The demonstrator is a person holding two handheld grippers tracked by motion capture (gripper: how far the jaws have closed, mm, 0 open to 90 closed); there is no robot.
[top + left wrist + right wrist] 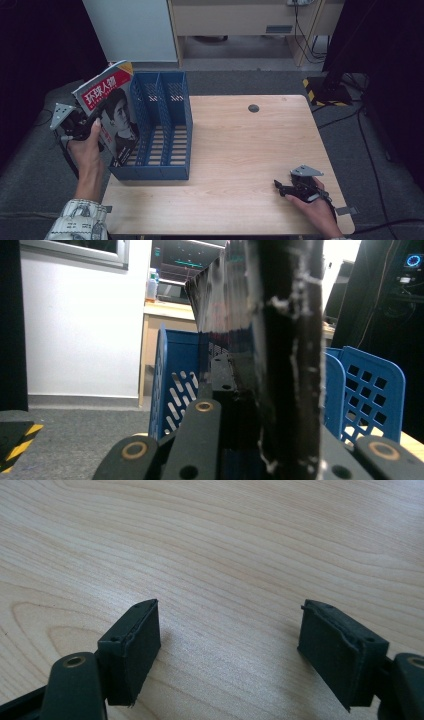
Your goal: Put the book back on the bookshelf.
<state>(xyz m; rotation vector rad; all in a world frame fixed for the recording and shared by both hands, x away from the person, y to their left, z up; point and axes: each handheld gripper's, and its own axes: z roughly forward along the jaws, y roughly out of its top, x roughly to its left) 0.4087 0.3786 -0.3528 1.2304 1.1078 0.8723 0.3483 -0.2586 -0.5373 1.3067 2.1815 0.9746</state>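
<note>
Magazine (111, 111) at blue file rack (165, 145)

left claw (95, 121) gripping magazine (111, 107) beside blue file rack (162, 130), right claw (281, 186) on table (240, 150)

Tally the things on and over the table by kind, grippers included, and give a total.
Magazine: 1, clamped in the left gripper beside the rack
Blue file rack: 1, standing on the table
Grippers: 2, the right gripper open, resting on the table
Total: 4
</note>
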